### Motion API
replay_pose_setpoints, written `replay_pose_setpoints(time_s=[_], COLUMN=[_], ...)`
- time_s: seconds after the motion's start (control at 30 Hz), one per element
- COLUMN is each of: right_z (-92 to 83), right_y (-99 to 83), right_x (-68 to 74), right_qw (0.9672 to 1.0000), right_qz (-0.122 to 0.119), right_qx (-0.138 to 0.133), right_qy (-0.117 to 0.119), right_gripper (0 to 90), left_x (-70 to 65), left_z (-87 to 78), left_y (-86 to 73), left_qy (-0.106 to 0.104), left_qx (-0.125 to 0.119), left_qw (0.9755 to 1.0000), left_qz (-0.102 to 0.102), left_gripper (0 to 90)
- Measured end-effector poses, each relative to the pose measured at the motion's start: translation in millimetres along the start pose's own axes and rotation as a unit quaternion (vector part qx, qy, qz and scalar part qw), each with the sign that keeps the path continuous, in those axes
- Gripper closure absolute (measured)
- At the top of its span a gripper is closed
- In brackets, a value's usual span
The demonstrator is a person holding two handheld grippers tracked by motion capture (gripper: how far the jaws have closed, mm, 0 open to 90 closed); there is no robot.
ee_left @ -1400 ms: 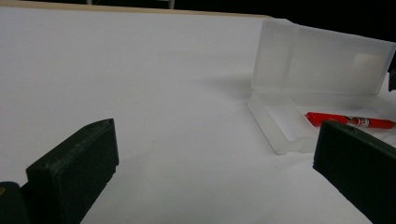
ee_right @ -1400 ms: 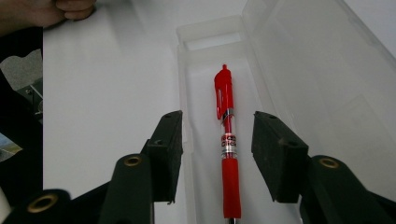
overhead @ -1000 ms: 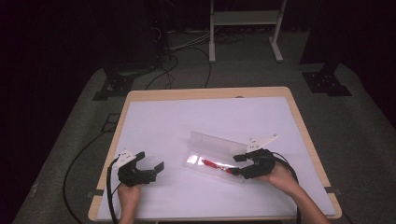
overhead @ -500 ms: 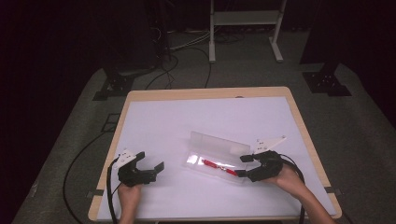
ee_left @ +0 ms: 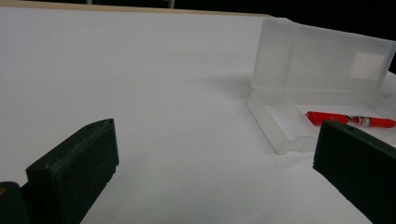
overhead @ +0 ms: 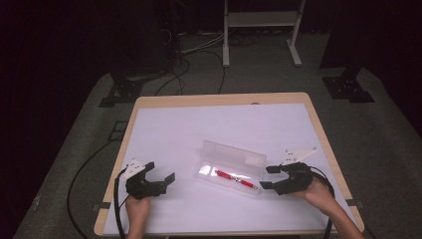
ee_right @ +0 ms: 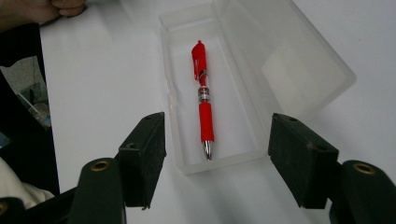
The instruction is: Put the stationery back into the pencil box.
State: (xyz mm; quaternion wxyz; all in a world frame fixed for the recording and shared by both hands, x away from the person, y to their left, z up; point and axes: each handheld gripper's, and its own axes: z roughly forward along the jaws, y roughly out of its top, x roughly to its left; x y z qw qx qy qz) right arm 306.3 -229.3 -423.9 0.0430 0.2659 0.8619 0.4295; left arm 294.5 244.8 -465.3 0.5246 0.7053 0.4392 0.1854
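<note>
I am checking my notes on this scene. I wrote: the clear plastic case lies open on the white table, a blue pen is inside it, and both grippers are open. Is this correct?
Not quite: the pen is red, not blue, as the right gripper view shows. The rest holds: the clear plastic case lies open on the white table, the pen is inside it, and the left gripper and right gripper are both open.

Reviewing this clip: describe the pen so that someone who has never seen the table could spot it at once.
On the white-topped table, look right of centre for the clear plastic case, lid open and standing up behind its tray. The pen lies flat inside that tray, just ahead of the open right gripper. It is the scene's one bright red thing, its metal tip pointing toward that gripper.
</note>
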Motion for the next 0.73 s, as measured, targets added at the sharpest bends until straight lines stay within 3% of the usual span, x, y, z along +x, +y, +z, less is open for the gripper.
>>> replay_pose_setpoints(time_s=[0.43, 0.73], right_z=[-21.3, -39.2], right_y=[-22.9, -52.0], right_x=[-8.8, -10.1], right_qw=[0.9993, 0.9973], right_qz=[0.030, 0.053], right_qx=[-0.010, -0.023], right_qy=[-0.023, -0.045], right_gripper=[35.5, 33.2], left_x=[0.1, 0.5], left_z=[-0.1, -0.4], left_y=[0.0, 0.2], left_qy=[0.001, 0.003], left_qx=[0.000, -0.002], left_qw=[1.0000, 1.0000], left_qz=[-0.002, -0.005], left_gripper=[0.0, 0.0])
